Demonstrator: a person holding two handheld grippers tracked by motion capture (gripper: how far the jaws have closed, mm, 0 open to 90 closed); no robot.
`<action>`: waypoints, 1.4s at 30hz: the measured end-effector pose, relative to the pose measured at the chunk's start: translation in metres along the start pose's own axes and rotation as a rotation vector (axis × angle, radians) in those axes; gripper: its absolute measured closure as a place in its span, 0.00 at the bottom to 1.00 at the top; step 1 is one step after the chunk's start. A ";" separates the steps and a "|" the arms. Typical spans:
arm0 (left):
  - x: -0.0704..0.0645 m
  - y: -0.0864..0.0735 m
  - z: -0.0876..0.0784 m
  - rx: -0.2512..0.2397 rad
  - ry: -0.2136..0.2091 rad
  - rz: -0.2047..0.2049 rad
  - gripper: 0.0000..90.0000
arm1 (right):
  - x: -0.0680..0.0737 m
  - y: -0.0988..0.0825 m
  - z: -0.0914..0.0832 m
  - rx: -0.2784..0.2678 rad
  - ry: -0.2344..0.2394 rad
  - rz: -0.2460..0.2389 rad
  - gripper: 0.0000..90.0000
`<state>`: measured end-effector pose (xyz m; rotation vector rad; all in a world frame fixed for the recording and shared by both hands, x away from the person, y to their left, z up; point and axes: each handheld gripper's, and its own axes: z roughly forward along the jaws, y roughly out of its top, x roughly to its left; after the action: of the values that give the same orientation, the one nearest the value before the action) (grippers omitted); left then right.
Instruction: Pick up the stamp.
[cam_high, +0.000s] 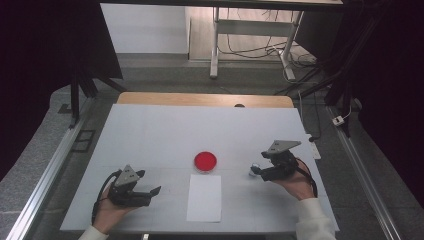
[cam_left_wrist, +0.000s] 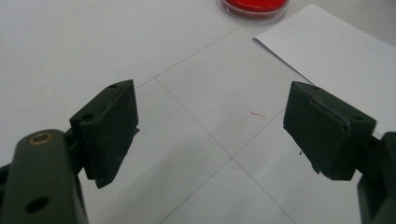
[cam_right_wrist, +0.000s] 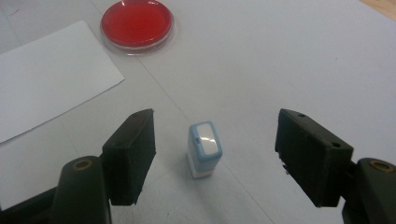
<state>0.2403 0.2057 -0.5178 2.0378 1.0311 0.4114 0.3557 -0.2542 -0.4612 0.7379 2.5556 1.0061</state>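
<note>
Right tool open astride upright, perhaps untouched stamp.

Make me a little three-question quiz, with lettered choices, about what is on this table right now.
1. Where does the small blue-and-white stamp block stand?
A. between the right gripper's open jaws
B. on the white paper sheet
C. inside the dish

2. What colour fills the round clear dish?
A. green
B. red
C. yellow

3. How is the left gripper?
A. shut on paper
B. holding the dish
C. open, empty

Answers: 1 A, the right gripper view shows it upright between the jaws, untouched. 2 B, the dish shows red. 3 C, bare table shows between its jaws.
</note>
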 end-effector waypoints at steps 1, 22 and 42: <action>0.000 0.000 0.000 0.001 0.000 0.001 0.20 | 0.000 0.000 0.001 0.000 -0.001 0.000 0.32; 0.003 -0.001 0.000 0.002 0.003 -0.004 0.20 | 0.002 -0.006 0.018 0.050 0.030 -0.029 0.60; 0.004 -0.002 -0.001 0.003 0.007 -0.003 0.20 | 0.004 -0.008 0.020 0.060 0.030 -0.066 0.82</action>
<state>0.2413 0.2096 -0.5192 2.0380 1.0400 0.4163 0.3586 -0.2460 -0.4811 0.6547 2.6276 0.9306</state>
